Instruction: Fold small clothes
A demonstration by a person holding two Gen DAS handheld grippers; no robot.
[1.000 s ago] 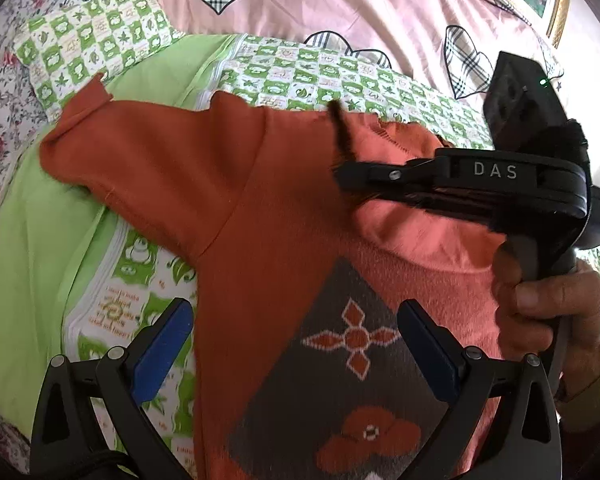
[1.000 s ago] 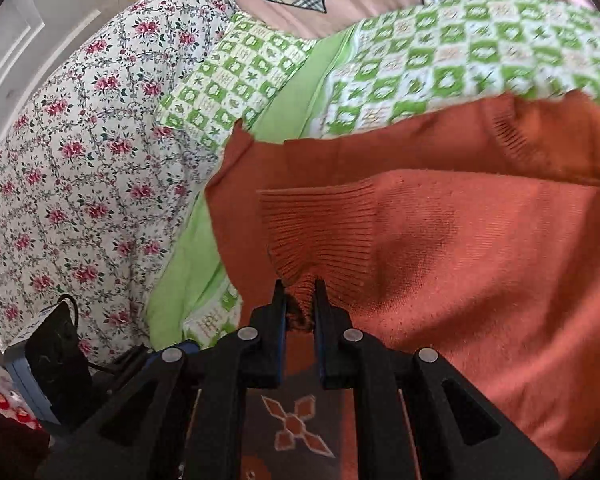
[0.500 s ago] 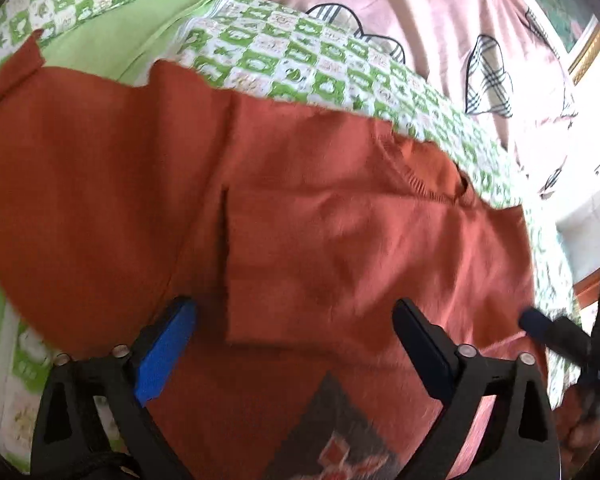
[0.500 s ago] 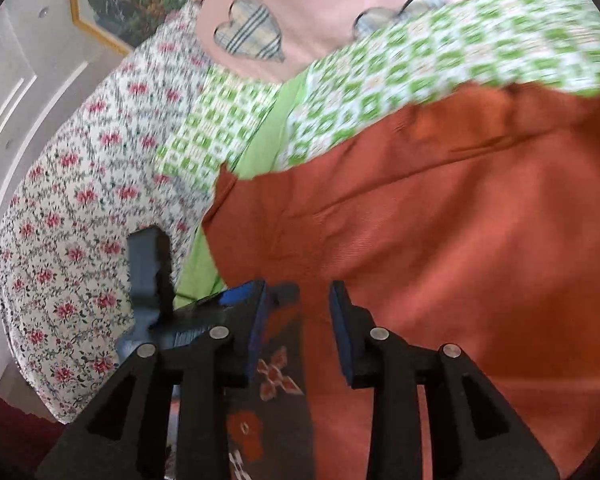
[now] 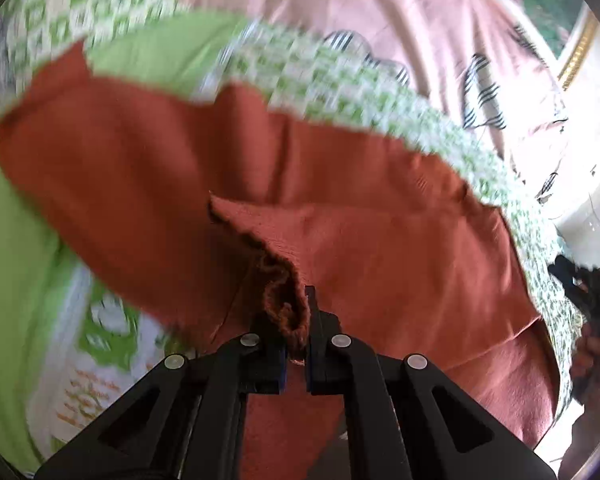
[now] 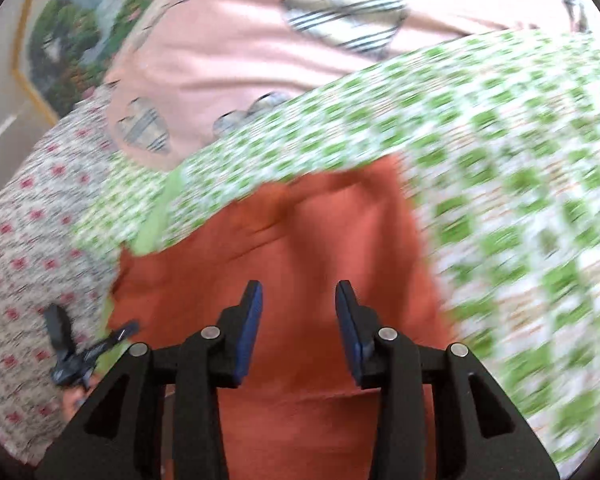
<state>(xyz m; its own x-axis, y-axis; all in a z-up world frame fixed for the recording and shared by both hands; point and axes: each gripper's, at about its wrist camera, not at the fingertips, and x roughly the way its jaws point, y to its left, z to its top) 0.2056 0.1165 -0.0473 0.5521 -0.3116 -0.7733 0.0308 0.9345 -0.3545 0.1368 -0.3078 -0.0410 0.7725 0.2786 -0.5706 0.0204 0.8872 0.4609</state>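
Observation:
An orange knit sweater [image 5: 360,248] lies spread on the bed, with one sleeve stretched out to the left. My left gripper [image 5: 295,344] is shut on a bunched ribbed edge of the sweater [image 5: 284,300] and holds it up. In the right wrist view the sweater [image 6: 300,248] fills the middle, and my right gripper [image 6: 299,332] is open and empty just above it. The other gripper shows small at the left edge [image 6: 80,356]. Both views are blurred.
A green-and-white checked quilt [image 5: 340,80] with a plain green part [image 5: 16,264] lies under the sweater. A pink cover with plaid hearts [image 6: 300,40] lies behind. A floral sheet [image 6: 24,240] is at the left. A framed picture [image 6: 64,36] hangs behind.
My right gripper let go of the sweater's cuff, opened and drew back to the right. My left gripper went from open to shut on the sweater's ribbed edge.

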